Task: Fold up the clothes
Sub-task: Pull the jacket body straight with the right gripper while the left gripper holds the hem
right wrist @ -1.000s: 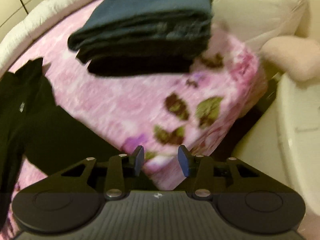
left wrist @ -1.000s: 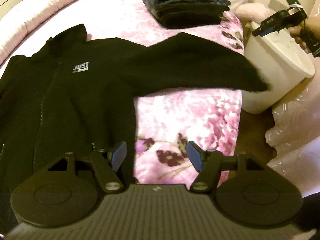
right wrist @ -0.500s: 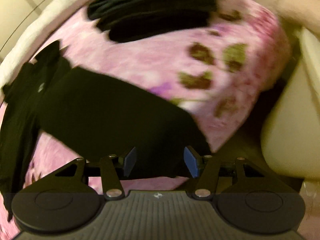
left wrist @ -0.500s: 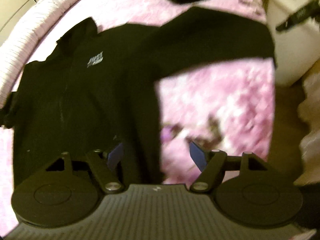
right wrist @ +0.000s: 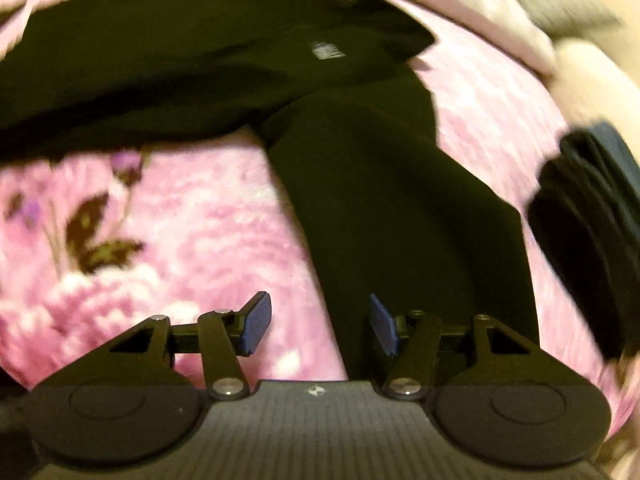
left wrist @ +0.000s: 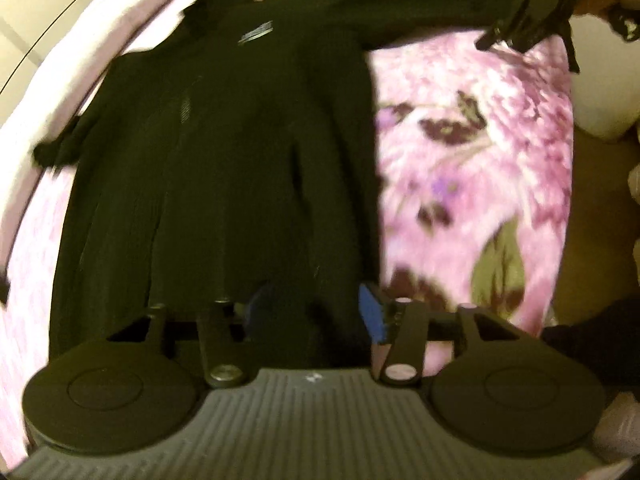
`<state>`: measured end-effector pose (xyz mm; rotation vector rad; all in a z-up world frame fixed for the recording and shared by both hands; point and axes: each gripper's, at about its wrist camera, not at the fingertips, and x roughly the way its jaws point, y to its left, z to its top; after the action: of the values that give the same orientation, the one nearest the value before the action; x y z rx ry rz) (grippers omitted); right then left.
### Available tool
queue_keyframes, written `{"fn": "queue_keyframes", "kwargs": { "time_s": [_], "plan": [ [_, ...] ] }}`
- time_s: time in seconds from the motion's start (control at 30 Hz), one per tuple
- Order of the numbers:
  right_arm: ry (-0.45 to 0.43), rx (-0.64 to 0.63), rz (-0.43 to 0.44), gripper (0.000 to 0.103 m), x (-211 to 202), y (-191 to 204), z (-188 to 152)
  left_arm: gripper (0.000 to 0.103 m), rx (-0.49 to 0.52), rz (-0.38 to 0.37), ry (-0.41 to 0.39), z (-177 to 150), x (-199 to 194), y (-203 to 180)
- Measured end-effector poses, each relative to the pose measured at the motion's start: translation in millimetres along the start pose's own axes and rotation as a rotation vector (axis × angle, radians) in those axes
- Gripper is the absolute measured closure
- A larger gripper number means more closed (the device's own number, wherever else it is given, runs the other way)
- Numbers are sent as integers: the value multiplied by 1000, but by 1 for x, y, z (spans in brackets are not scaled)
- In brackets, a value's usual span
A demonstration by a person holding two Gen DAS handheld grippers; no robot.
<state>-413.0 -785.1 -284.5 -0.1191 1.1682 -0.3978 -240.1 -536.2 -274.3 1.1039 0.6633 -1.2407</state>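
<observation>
Closing in from a second ago, the left gripper [left wrist: 310,316] is straddling the black jacket's [left wrist: 224,168] hem near the bed's [left wrist: 472,128] front edge, jaws apart. The right gripper [right wrist: 316,326], also apart, is now arriving over the outstretched sleeve [right wrist: 384,184]; folding looks imminent.

A matt black cloth jacket [left wrist: 224,168] is seen on a fluffy pink flowered blanket [right wrist: 192,240]. The left claw [left wrist: 316,312] and right claw [right wrist: 316,322] are made of matt black plastic, with blue pads [right wrist: 256,322] and shiny metal screws [right wrist: 226,386].
</observation>
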Motion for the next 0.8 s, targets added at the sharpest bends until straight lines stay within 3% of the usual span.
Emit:
{"fn": "queue_keyframes", "kwargs": {
  "time_s": [0.1,0.17,0.2,0.3,0.4,0.5,0.57,0.6,0.67,0.7,0.8],
  "plan": [
    [29,-103,-30,48,12,10,4,52,-120,0,14,-31,-9,21],
    [39,-131,-63,50,14,11,4,52,-101,27,17,-50,-13,23],
    [47,-136,-84,56,15,11,3,53,-44,29,-5,-55,-17,17],
    [69,-152,-146,90,16,11,1,53,99,13,-44,-60,-19,-5],
    [92,-168,-208,97,18,11,-1,52,228,-12,-68,-62,-16,-28],
    [111,-225,-248,96,20,12,-4,52,263,-4,-50,-64,-9,-38],
    [124,-272,-270,89,21,13,-7,52,304,-8,-43,-67,-8,-46],
    [131,-295,-280,79,23,14,-8,51,325,-10,-39,-69,-7,-49],
    [134,-328,-295,72,27,14,-10,50,365,-13,-32,-73,-6,-57],
    [126,-335,-311,62,28,13,-10,48,377,3,-21,-75,-4,-59],
    [123,-321,-320,62,26,9,-14,50,327,21,7,-75,6,-54]
  ]
}}
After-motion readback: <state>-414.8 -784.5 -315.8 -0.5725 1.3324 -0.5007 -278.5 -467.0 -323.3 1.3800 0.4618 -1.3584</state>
